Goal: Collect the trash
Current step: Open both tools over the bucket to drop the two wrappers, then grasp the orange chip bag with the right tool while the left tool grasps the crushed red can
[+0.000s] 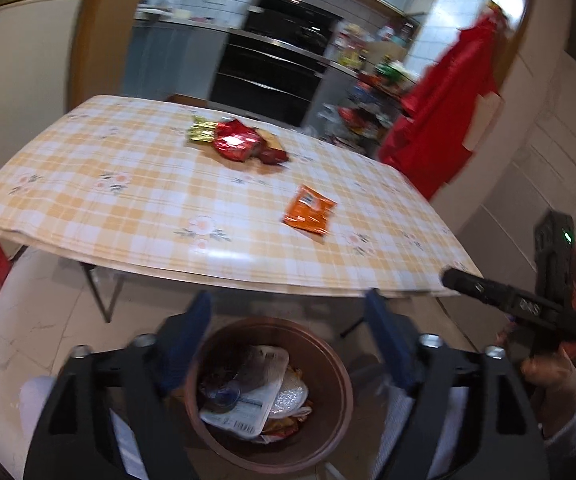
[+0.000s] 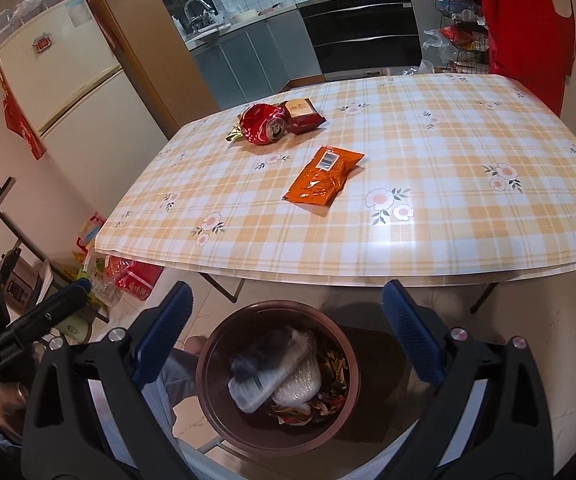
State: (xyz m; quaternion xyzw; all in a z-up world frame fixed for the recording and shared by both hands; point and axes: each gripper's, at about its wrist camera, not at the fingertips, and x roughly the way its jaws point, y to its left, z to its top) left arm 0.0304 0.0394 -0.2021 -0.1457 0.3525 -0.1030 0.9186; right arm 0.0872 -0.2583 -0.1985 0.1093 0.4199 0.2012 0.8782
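Observation:
A brown round bin (image 1: 328, 364) (image 2: 207, 364) stands on the floor in front of the table, holding a white packet and other wrappers. Both grippers hang over it. My left gripper (image 1: 288, 304) is open and empty. My right gripper (image 2: 288, 300) is open and empty. On the checked tablecloth (image 1: 127, 208) (image 2: 448, 160) lie an orange packet (image 1: 309, 210) (image 2: 325, 174), a crushed red can (image 1: 235, 140) (image 2: 261, 123), a dark red wrapper (image 2: 304, 114) and a gold wrapper (image 1: 201, 130) behind the can.
A fridge (image 2: 71, 80) stands at the left. Bags and boxes (image 2: 127, 276) lie on the floor under the table's left side. A red cloth (image 1: 448, 104) hangs at the right. The kitchen oven (image 1: 271, 64) is beyond the table.

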